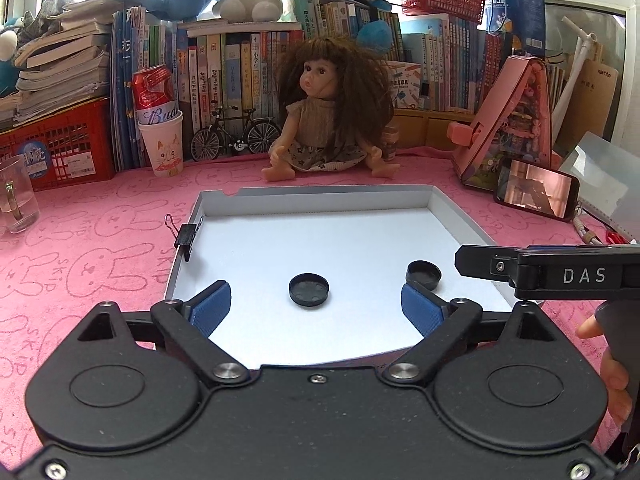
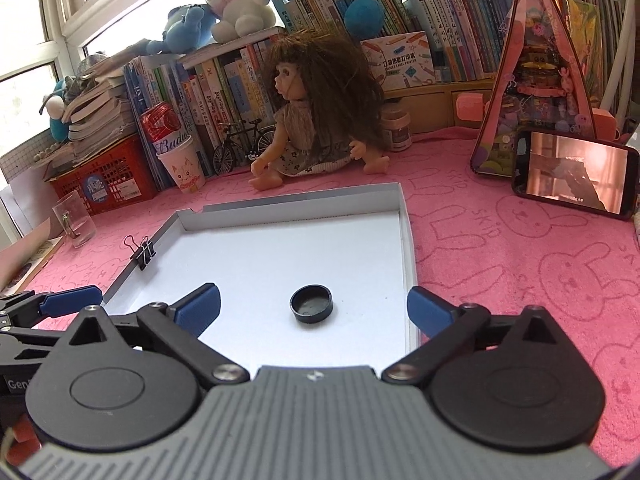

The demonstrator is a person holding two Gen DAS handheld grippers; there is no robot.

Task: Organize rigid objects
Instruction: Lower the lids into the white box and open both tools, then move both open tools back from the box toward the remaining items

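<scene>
A shallow white tray [image 1: 312, 200] lies on the pink cloth; it also shows in the right wrist view [image 2: 406, 240]. Two black round caps lie in it: one [image 1: 309, 289] in the middle front, one [image 1: 424, 274] further right. The right wrist view shows one cap [image 2: 312, 304]. A black binder clip [image 1: 186, 236] sits on the tray's left rim, also seen in the right wrist view [image 2: 142, 254]. My left gripper [image 1: 316, 308] is open and empty, just behind the middle cap. My right gripper [image 2: 314, 308] is open and empty around its cap, above it.
A doll [image 1: 328, 120] sits behind the tray. A paper cup with a red can [image 1: 162, 140], a model bicycle [image 1: 234, 130], a red crate [image 1: 60, 148] and books line the back. A glass [image 1: 16, 196] stands left. A phone [image 1: 536, 190] and pink toy house [image 1: 516, 120] stand right.
</scene>
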